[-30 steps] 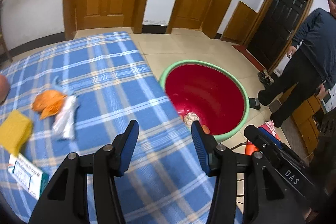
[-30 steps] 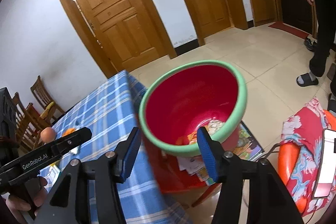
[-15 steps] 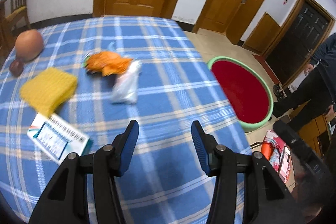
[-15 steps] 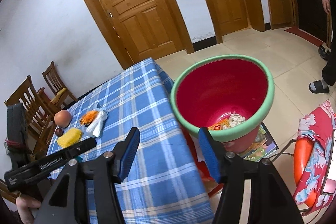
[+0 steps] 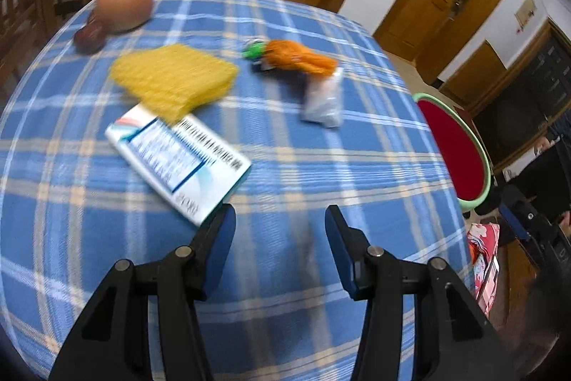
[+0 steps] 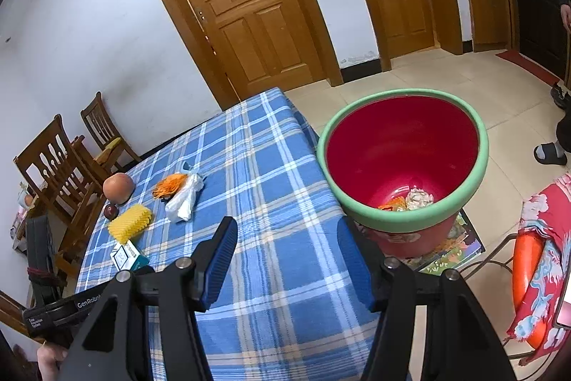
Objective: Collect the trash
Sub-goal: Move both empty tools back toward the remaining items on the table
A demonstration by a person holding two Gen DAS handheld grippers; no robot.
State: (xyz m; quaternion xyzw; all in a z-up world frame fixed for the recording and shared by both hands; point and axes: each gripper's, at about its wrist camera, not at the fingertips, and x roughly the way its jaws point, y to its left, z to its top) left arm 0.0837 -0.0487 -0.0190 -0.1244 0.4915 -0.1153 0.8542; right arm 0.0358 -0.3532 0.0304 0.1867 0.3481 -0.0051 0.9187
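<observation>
Blue-checked tablecloth [image 5: 303, 174] is lying under the empty, parted left gripper [image 5: 280, 231], probably nearing the white box [image 5: 178, 159] beside the red bin [image 6: 403, 145].

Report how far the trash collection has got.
Done: some scraps already lie in the red bin. In hand: nothing; left gripper and right gripper are both empty. Left: orange wrapper, clear plastic bag and small box on the table.

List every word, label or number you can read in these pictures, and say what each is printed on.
"GenRobo", cut off by the right gripper: on the left gripper's black body in the right wrist view.
Box on the table: printed lines, too blurred to read.
Small white label below "GenRobo": too small.
</observation>
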